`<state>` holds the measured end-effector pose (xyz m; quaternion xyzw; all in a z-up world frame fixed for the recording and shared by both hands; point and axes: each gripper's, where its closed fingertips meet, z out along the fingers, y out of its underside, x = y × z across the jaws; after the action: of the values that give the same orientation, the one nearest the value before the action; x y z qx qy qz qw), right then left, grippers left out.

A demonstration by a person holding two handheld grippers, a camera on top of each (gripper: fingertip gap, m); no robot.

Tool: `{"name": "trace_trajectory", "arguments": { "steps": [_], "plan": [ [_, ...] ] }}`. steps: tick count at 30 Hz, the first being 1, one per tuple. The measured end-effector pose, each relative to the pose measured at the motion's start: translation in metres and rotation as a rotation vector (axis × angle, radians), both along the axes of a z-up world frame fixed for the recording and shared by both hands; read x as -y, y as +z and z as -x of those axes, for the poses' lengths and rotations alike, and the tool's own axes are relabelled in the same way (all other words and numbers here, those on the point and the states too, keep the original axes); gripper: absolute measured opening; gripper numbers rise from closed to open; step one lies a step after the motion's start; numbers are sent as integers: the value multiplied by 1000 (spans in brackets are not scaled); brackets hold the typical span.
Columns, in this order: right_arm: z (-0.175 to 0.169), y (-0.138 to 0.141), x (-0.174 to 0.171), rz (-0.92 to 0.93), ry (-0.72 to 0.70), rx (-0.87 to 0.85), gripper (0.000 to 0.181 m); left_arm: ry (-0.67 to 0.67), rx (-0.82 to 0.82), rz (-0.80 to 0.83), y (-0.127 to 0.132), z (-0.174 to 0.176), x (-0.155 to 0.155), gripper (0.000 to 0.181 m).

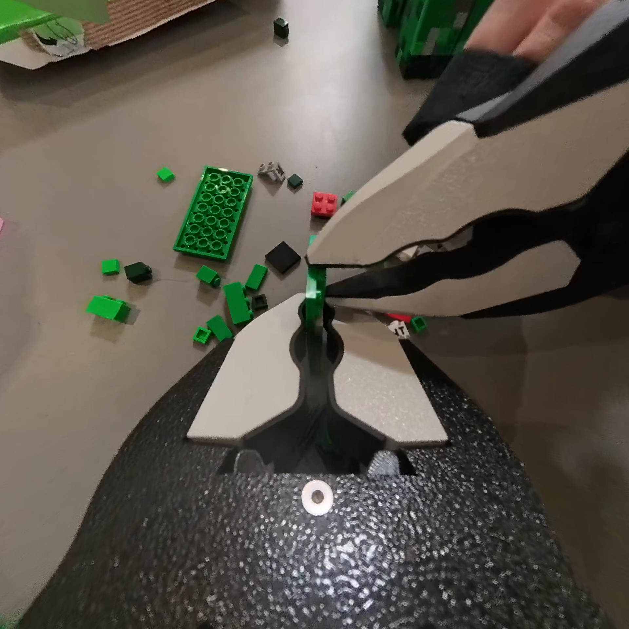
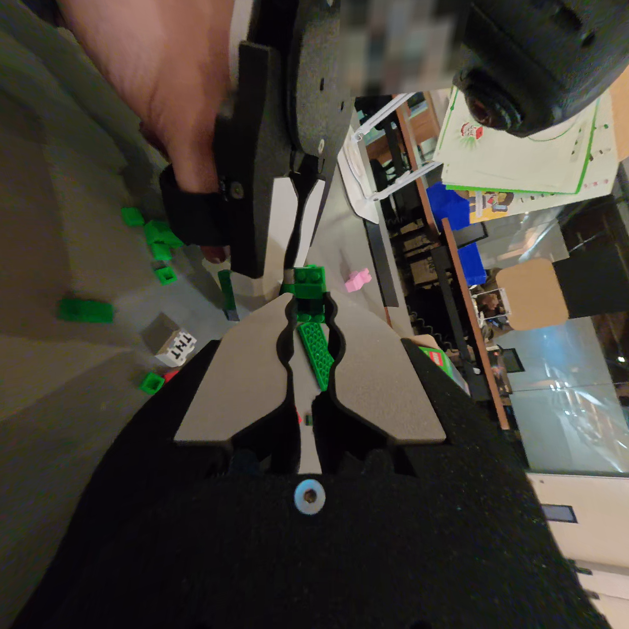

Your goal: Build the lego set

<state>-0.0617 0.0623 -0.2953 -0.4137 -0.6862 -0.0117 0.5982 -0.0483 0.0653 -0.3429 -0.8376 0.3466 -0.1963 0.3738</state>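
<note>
The left gripper (image 1: 315, 301) is closed on a thin green plate (image 1: 315, 289), held edge-on between its fingertips. The right gripper (image 1: 318, 277) comes in from the right and pinches the same piece. In the right wrist view, the right gripper (image 2: 309, 303) is nearly closed around a small green-and-black assembly (image 2: 308, 292) at its tips; the plate and this assembly look like one sub-build, gripped from both sides above the table (image 1: 102, 136).

Just beyond the left gripper lie many loose bricks: small green ones (image 1: 235, 303), a black tile (image 1: 282, 257), a red brick (image 1: 323, 203) and, farther left, a larger studded green plate (image 1: 214, 212). Well beyond, at top right, stands a tall green pixelled build (image 1: 429, 30), seemingly finished earlier work. I judge the set partly built, with a fair number of pieces left to place.

Writing shows on a white block (image 2: 177, 345) left of the right gripper, and a logo on a green box (image 2: 437, 359) to its right. An open instruction booklet (image 2: 517, 153) lies far off.
</note>
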Motion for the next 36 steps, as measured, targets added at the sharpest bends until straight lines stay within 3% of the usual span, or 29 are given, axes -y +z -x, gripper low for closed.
{"name": "trace_trajectory", "arguments": {
  "steps": [1,2,9,14,17,22,25,30,36],
  "plan": [
    [0,3,-1,-29,-12,-14,13,7,11,6,0,0,0,6],
    [0,8,-2,-67,-28,-42,0,7,38,21,1,-1,0,6],
    [3,6,-3,-41,-12,-73,0,38,163,99,1,-4,0,6],
    [-8,1,-4,209,17,-85,33,51,185,105,1,-2,-2,6],
    [-11,4,-9,339,-16,-128,54,112,337,79,15,2,-12,6],
    [-1,11,-7,490,-57,-269,50,166,737,-34,64,13,-22,5],
    [4,10,-8,473,-106,-292,48,171,915,-58,82,13,-20,6],
    [7,21,-8,397,-173,-353,34,226,973,-159,91,12,-20,6],
    [8,19,-13,299,-252,-294,35,284,1041,-134,89,10,-20,6]
  ]
}}
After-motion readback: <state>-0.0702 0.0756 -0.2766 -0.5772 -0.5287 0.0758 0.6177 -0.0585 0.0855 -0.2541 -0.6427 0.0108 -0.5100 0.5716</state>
